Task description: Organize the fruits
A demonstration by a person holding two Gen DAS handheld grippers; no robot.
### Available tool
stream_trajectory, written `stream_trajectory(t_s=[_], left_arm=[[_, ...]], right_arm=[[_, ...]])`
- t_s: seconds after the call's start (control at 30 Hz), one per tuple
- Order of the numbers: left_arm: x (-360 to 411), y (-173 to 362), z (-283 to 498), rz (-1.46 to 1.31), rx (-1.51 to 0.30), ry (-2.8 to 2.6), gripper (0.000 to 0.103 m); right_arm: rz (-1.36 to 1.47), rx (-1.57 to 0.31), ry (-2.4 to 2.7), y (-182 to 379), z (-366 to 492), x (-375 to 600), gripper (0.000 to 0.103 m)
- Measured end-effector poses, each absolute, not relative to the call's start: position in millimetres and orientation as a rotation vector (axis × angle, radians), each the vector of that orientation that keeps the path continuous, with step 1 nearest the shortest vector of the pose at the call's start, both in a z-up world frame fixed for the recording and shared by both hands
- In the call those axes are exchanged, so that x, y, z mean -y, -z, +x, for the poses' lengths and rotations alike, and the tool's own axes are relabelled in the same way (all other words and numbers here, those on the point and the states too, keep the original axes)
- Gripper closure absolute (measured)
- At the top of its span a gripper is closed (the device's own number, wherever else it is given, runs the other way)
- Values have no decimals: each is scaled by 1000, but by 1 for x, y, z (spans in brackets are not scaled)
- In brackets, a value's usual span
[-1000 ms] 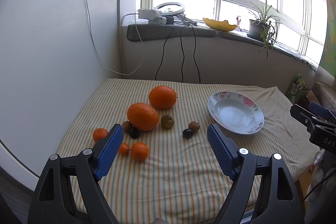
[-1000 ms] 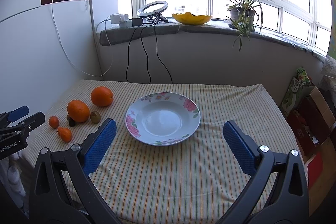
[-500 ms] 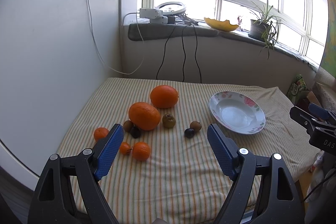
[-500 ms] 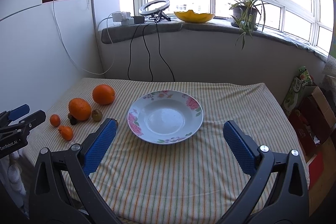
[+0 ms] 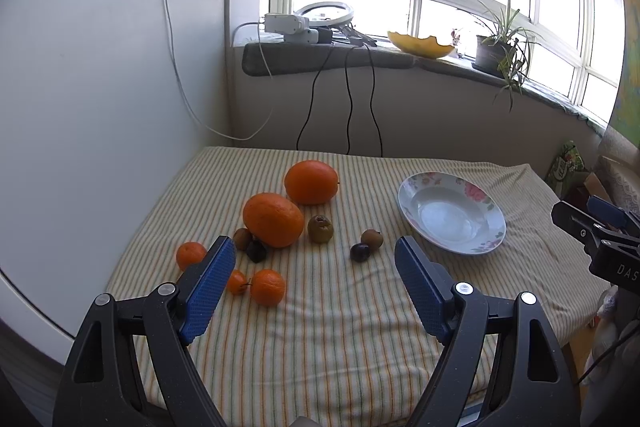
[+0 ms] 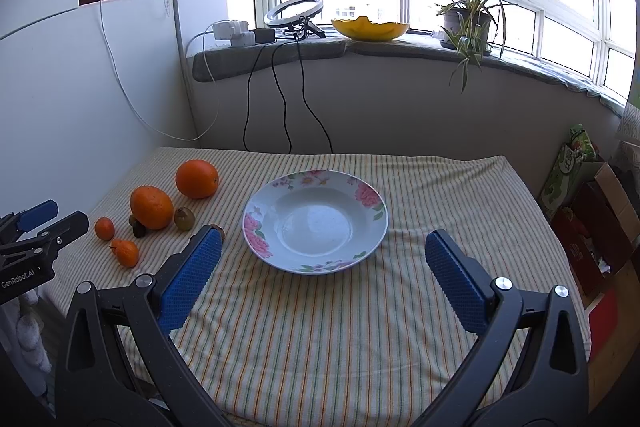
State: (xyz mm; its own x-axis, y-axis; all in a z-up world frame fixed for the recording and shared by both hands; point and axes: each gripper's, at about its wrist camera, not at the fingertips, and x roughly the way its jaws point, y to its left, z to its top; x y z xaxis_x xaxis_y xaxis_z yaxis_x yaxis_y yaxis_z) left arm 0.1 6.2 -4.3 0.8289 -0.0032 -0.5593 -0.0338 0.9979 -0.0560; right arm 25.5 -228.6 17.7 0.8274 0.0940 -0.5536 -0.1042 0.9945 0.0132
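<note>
1. The left gripper (image 5: 316,269) hangs above the near part of the striped cloth (image 5: 320,339), jaws spread wide with nothing between the blue pads (image 5: 208,287).
2. The right gripper (image 6: 322,269) hangs over the cloth too, jaws just as wide and empty, the plate (image 6: 256,227) lying beyond the gap at 12 o'clock.
3. In the left view the fruit lies in a loose cluster from 10 to 12 o'clock of the gap: a far orange (image 5: 311,182) and a near orange (image 5: 273,214) close together, apparently just touching.
4. A kiwi (image 5: 320,228) sits just beside the near orange at its 3 o'clock.
5. A brown fruit (image 5: 242,238) and a dark one (image 5: 256,251) press against that orange's near left side (I cannot tell what kind they are).
6. Three mandarins lie nearest: one (image 5: 190,254) by the left pad, a tiny one (image 5: 237,282) and a bigger one (image 5: 268,287) side by side.
7. Another brown fruit (image 5: 372,238) and a dark plum (image 5: 360,252) touch each other, between the kiwi and the plate.
8. The plate is empty, at 2 o'clock of the cluster, well apart from the oranges.
</note>
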Motion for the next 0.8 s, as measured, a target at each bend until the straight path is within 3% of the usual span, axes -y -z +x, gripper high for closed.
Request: stream_trajectory(t_s=[0.8], left_arm=[[-17,16,13,-76,-618,-11,21]], right_arm=[[-40,-610,-140,-13,44,216,0]])
